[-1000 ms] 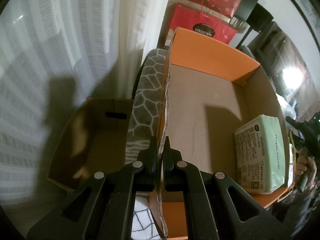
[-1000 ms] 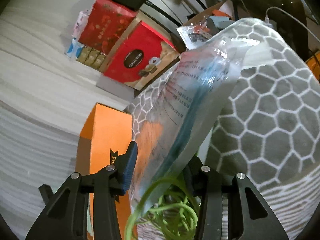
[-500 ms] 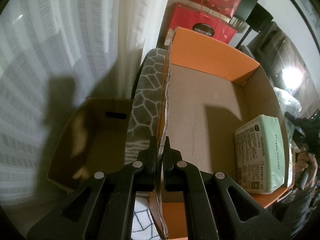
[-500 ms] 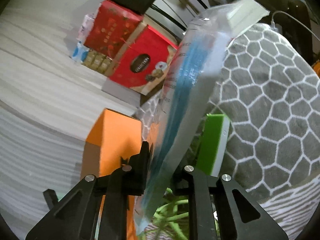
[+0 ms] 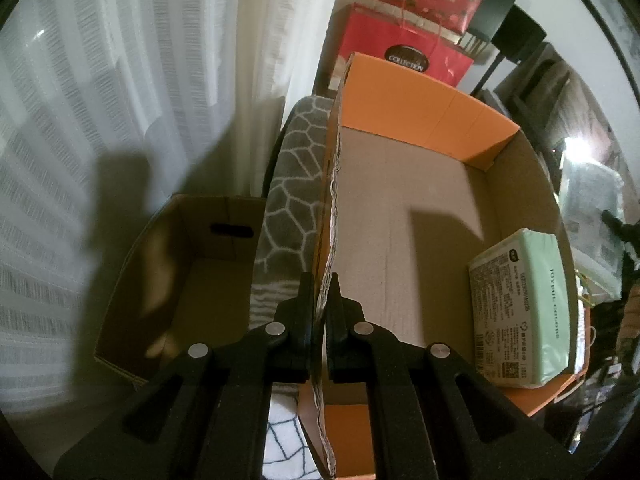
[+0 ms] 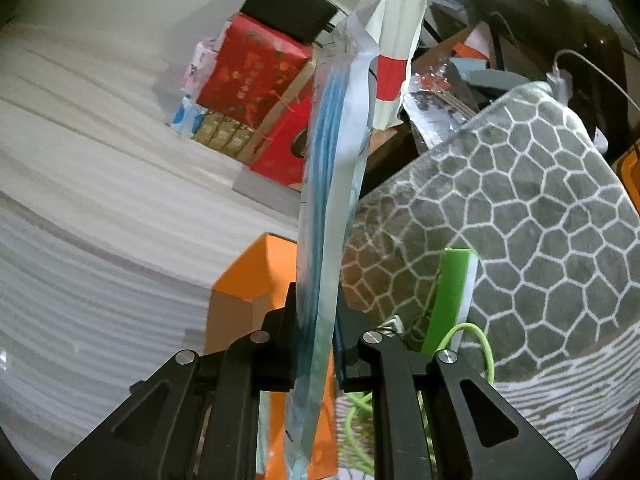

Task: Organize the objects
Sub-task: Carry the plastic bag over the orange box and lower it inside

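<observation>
At frame centre, right tool (image 6: 318, 344) clamped on packet (image 6: 332, 200), upright, clear of blanket. Left tool (image 5: 320, 300) pinches box (image 5: 400, 96) wall – keep steady, lower packet beside tissues (image 5: 524, 308).

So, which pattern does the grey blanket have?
White honeycomb-like lines on the grey blanket, with wavy stripes at its lower edge; clearest in the right wrist view.

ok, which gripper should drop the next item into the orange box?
Right. The right gripper is shut on the plastic pack, free to move. The left gripper is shut on the orange box wall, steadying it.
</observation>
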Tool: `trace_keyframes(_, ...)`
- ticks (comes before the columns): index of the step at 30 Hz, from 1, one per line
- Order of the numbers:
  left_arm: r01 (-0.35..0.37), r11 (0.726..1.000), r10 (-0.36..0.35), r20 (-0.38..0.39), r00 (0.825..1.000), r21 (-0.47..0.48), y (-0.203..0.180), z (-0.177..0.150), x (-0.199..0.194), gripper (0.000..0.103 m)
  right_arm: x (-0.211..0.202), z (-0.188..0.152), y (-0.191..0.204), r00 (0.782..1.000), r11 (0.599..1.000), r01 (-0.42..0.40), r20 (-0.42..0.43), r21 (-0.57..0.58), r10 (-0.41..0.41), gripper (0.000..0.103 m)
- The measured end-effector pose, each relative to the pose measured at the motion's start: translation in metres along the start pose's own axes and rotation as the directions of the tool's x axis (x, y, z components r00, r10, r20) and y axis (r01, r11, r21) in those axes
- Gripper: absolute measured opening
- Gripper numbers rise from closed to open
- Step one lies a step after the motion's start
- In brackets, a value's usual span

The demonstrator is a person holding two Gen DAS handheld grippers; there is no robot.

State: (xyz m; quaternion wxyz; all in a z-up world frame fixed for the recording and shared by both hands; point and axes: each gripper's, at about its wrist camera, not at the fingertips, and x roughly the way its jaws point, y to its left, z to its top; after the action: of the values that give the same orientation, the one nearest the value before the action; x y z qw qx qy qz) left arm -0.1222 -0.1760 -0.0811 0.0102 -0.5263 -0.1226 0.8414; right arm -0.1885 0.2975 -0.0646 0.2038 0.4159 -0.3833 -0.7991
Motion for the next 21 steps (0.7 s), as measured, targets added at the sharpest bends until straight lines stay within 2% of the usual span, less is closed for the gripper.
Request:
trace_keyframes(15,-0.001,1.0,0.001,-0.001,1.0,-0.001,0.0,0.0,0.0,0.004,-0.009,-0.008,0.069,0.998,0.99,-0.058,-0.029,-0.125,0.055,0.012)
trace_keyframes(21,-0.002,1.0,0.002,-0.001,1.0,-0.001,-0.001,0.0,0.0,0.004,0.002,-0.013,0.09,0.993,0.984,-0.098,-0.077,-0.149,0.087,0.011)
